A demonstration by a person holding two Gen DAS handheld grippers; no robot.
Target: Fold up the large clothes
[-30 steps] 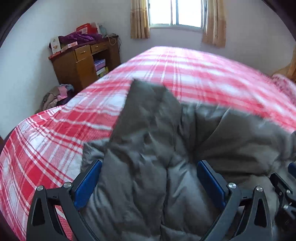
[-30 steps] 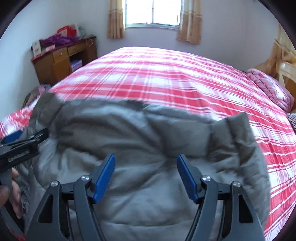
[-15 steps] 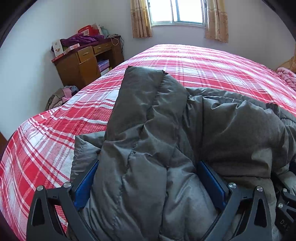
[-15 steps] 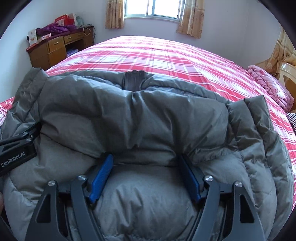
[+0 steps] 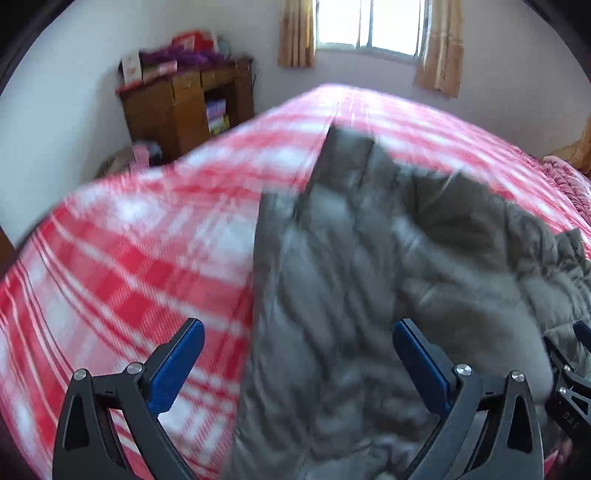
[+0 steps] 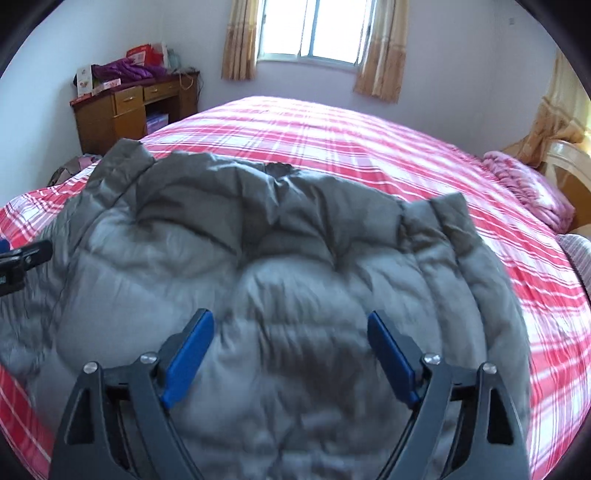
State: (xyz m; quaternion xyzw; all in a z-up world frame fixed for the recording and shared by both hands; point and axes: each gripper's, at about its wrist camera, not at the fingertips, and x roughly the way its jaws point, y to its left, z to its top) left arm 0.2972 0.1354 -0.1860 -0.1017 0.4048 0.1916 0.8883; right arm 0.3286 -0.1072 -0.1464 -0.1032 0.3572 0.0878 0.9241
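Observation:
A large grey puffer jacket (image 6: 295, 266) lies folded on the red-and-white plaid bed (image 6: 351, 147). It also shows in the left wrist view (image 5: 369, 277), blurred. My left gripper (image 5: 295, 354) is open and empty, above the jacket's left edge; its left finger is over bare bedspread (image 5: 129, 258). My right gripper (image 6: 291, 347) is open and empty, just above the jacket's near middle. The right gripper's tip shows at the right edge of the left wrist view (image 5: 569, 369); the left gripper's tip shows at the left edge of the right wrist view (image 6: 22, 258).
A wooden desk (image 6: 129, 107) with boxes and purple cloth stands against the far left wall, clothes piled on the floor beside it. A window (image 6: 314, 29) with curtains is at the back. A pink folded blanket (image 6: 528, 192) and wooden headboard are at the right.
Both grippers have lifted off and pulled back from the jacket, which had bulged between their open fingers. The left gripper has shifted left over the jacket's edge. The jacket now lies flatter.

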